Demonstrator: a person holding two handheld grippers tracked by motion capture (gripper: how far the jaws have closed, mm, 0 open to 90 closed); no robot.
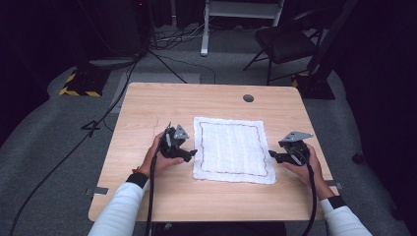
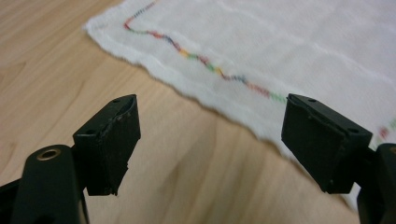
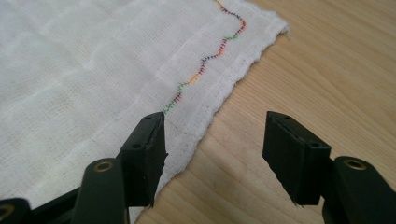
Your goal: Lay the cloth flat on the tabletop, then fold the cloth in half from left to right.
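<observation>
A white cloth (image 1: 231,147) with a wavy multicoloured stitched border lies flat in the middle of the wooden table (image 1: 147,108). My left gripper (image 1: 191,154) is at the cloth's left edge, open, with nothing between its jaws. In the left gripper view the cloth (image 2: 280,42) has its hem just beyond the left gripper (image 2: 210,140). My right gripper (image 1: 273,155) is at the cloth's right edge, open and holding nothing. In the right gripper view the cloth (image 3: 84,79) runs under one jaw of the right gripper (image 3: 210,154), and bare wood lies under the other.
A round cable hole (image 1: 248,98) sits near the table's far edge. Beyond the table are a black folding chair (image 1: 285,39), a white frame (image 1: 236,14) and cables on the grey carpet. A yellow-and-black striped base (image 1: 78,86) stands at the far left.
</observation>
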